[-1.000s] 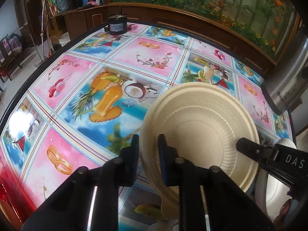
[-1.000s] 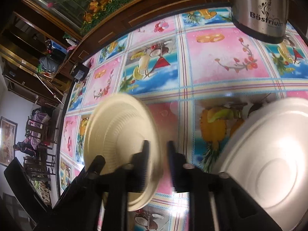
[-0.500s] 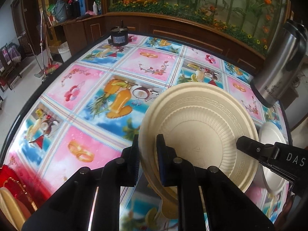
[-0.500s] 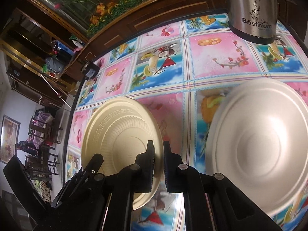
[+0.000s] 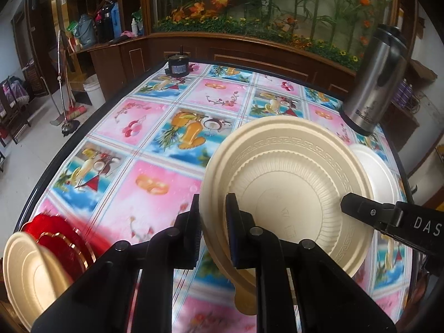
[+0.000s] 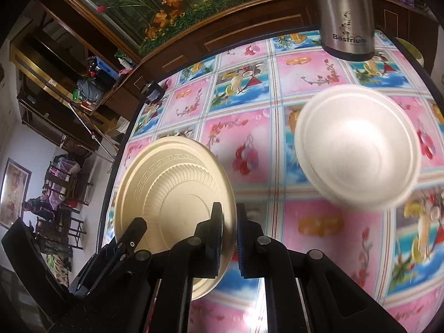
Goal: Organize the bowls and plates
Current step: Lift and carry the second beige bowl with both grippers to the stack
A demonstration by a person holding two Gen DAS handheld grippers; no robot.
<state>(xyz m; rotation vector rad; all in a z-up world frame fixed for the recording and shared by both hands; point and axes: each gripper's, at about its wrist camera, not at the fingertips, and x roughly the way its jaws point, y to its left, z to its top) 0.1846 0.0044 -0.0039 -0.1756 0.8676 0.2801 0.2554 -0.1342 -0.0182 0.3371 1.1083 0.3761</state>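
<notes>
Plates are what I am sorting: a cream plate (image 5: 288, 191) is lifted above the table (image 5: 155, 138), pinched at opposite edges by both of my grippers. My left gripper (image 5: 212, 219) is clamped on the plate's left rim, one finger behind it and one on its face. My right gripper (image 6: 229, 230) is clamped on the plate's other rim; seen from that side the cream plate (image 6: 172, 194) stands tilted nearly on edge, its patterned face turned towards my left.

Off to my right, lying on the flowered tablecloth, is a white plate (image 6: 358, 149), well apart from the fingers and nearer my right hand. At the near left corner of the table a second cream plate (image 5: 30, 274) leans on a red plate (image 5: 63, 238), nearer my left hand; I judge that corner to be the likely stack, so the held plate lies between the two resting spots and would travel leftwards.

A steel flask (image 6: 347, 14) stands at the far right of the table, marked "Bastrium" as best I can read. The letters "DAS" show on my right gripper's body. A small black motor (image 5: 177, 66) sits at the far edge; its label is too small to read
</notes>
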